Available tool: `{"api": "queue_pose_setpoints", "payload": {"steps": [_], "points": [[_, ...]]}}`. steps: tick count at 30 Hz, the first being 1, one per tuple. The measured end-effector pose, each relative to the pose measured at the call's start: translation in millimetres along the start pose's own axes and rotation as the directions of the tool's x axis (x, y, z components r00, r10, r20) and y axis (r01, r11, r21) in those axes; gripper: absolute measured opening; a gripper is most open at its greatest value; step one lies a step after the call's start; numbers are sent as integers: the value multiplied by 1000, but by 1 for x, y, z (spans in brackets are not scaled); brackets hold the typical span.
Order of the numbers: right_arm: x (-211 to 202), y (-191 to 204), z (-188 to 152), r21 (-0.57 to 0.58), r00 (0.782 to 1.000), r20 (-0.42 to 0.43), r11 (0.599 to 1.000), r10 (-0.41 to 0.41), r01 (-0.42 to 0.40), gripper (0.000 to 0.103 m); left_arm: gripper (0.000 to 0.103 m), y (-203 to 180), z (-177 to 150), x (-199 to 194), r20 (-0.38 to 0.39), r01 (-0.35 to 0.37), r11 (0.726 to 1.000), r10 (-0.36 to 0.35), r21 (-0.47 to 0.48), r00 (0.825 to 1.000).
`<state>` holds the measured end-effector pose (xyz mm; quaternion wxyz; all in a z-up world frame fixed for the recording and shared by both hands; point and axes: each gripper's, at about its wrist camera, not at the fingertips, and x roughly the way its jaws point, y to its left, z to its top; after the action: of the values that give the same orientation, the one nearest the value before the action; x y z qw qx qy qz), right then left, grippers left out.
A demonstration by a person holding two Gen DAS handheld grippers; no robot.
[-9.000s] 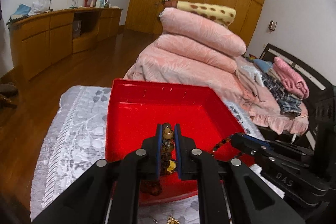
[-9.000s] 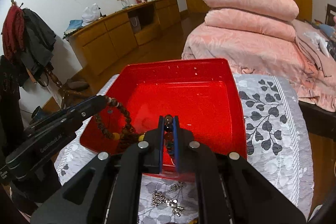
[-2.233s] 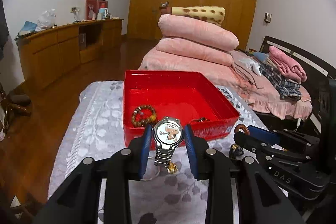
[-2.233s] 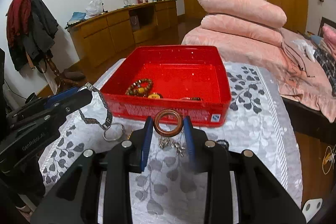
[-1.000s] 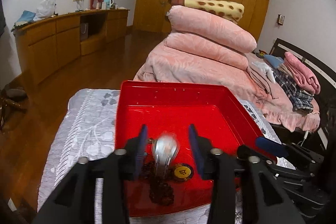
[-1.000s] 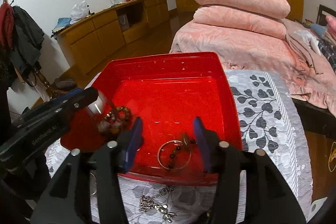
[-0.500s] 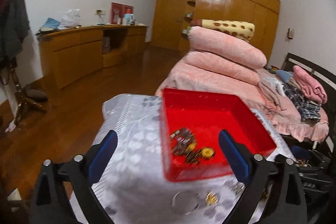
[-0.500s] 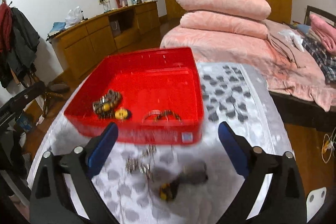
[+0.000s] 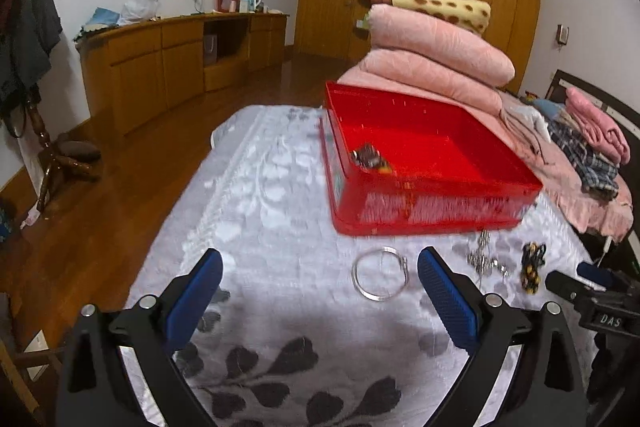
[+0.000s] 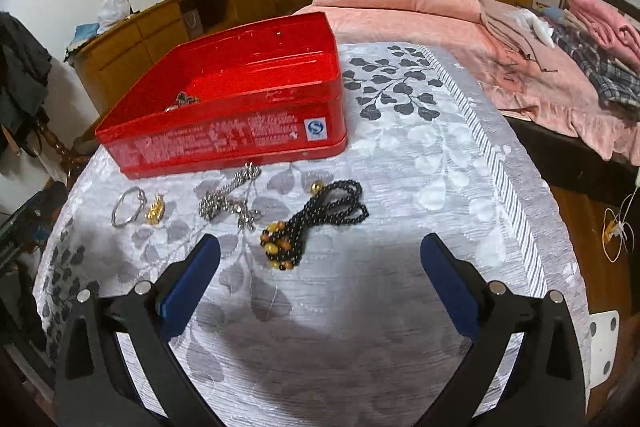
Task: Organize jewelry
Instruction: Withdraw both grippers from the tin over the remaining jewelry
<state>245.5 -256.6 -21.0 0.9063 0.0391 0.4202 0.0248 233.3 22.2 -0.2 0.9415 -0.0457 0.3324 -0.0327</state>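
Both pairs of tongs stand wide apart with nothing between their blue pads. The left tongs [image 9: 318, 269] hover above the bench [image 9: 248, 211], which is covered by a pale grey cloth with a dark leaf print. The right tongs [image 10: 320, 251] hang over the same cloth, nearer its right half.

The red tin tray [image 10: 240, 95] sits toward the far side of the bench, its printed side wall facing the right wrist camera. Inside it, near the left wall in the left wrist view, lies a small blurred cluster of pieces [image 9: 370, 159]; what each one is cannot be told at this sharpness.

The remaining jewelry lies on the cloth just in front of the tray. Furthest left in the right wrist view is a silver bangle [image 10: 128, 207], and just beside it a small gold charm [image 10: 155, 209]. To their right a silver chain necklace [image 10: 230, 199] trails from the tray's base outward. Next comes a black bead necklace with amber beads [image 10: 316, 217], bunched in a loop, with a small gold bead just beyond it. It lies between the two right pads but ahead of them, apart from both.

In the left wrist view the bangle rests just ahead of the right-hand pad, not touching it, and the tip of the right tongs shows at the picture's right edge.
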Motion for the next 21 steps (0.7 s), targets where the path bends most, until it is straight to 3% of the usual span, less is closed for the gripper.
{"api": "queue_pose_setpoints", "payload": {"steps": [8, 13, 21], "points": [[9, 9, -5, -33, 1000, -29, 999, -10, 9, 96, 96, -10, -10, 1, -24, 9, 999, -8, 42, 1000], [17, 12, -4, -30, 998, -64, 1000, -5, 3, 78, 96, -10, -11, 5, -44, 17, 999, -15, 41, 999], [31, 16, 3, -36, 996, -87, 999, -35, 32, 74, 96, -12, -11, 8, -59, 21, 999, -18, 43, 998]]}}
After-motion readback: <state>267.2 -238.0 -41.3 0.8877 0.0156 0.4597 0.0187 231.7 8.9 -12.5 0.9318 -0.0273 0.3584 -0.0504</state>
